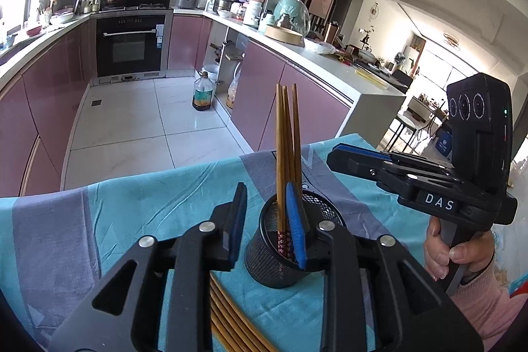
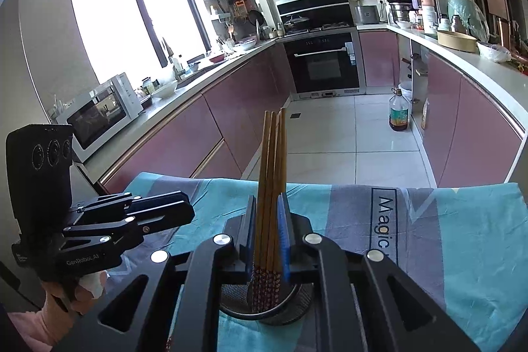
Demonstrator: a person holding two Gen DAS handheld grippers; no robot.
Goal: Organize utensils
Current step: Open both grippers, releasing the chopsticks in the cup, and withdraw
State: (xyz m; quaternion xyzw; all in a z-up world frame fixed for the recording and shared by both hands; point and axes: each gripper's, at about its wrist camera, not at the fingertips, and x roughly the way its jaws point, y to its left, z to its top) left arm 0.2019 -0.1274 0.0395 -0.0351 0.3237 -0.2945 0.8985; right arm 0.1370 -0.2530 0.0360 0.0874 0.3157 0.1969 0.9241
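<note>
Wooden chopsticks with patterned red ends (image 1: pixel 286 160) are standing upright, red ends down, in the round black wire-mesh holder (image 1: pixel 264 253) on the teal-and-grey cloth-covered table (image 1: pixel 132 203). In the left wrist view, the left gripper (image 1: pixel 269 220) is sitting with its jaws parted, one blue-padded finger dipping inside the holder just beside the chopsticks, the other finger outside the rim; it is gripping nothing. More wooden chopsticks (image 1: pixel 227 319) are lying flat on the cloth beneath that gripper. Over in the right wrist view, the right gripper (image 2: pixel 268 230) is framing the standing chopsticks between its blue pads with the jaws only slightly apart; I cannot tell whether the pads are pressing on the sticks. A hand in a pink sleeve (image 1: pixel 458 256) is holding the right gripper's handle. Beyond the table edge, pink kitchen cabinets (image 1: pixel 280 94), a black oven (image 1: pixel 130 45) and an oil bottle on the tiled floor (image 1: pixel 204 93) are standing well apart from the action.
</note>
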